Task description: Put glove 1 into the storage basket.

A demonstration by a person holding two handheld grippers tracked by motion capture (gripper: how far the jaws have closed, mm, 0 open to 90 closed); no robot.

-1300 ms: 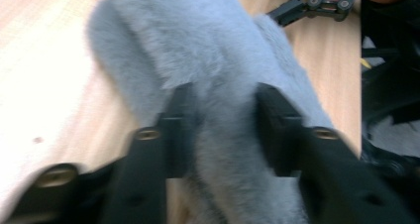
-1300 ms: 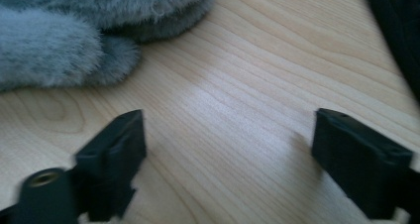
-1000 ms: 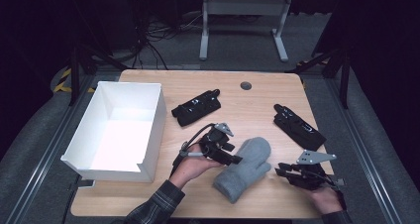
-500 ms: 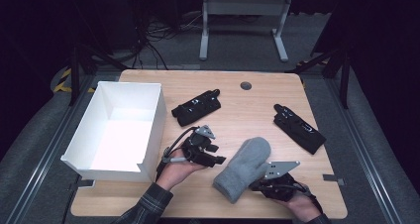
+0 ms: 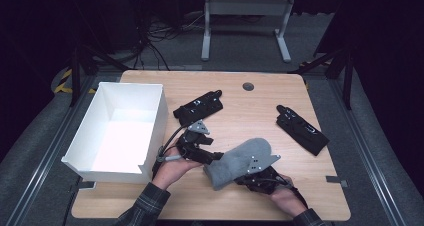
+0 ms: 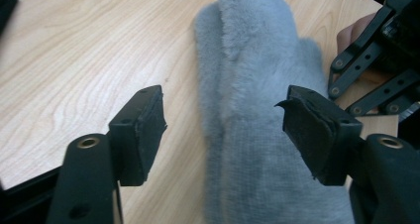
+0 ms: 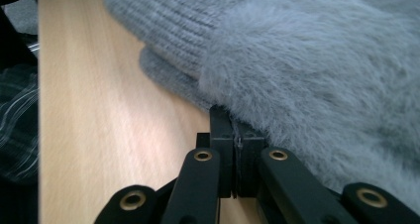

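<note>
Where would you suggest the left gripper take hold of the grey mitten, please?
Probably at the knitted cuff of the grey mitten, coming in flat along the table. The left gripper is open with the cuff end between its jaws, and that ribbed part looks thinner and firmer than the fluffy body. The right gripper is shut at the fluffy edge.

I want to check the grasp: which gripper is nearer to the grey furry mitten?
Right. The right gripper has its shut jaws at the edge of the grey furry mitten, seemingly touching it. The left gripper hangs open at the mitten's cuff end.
</note>
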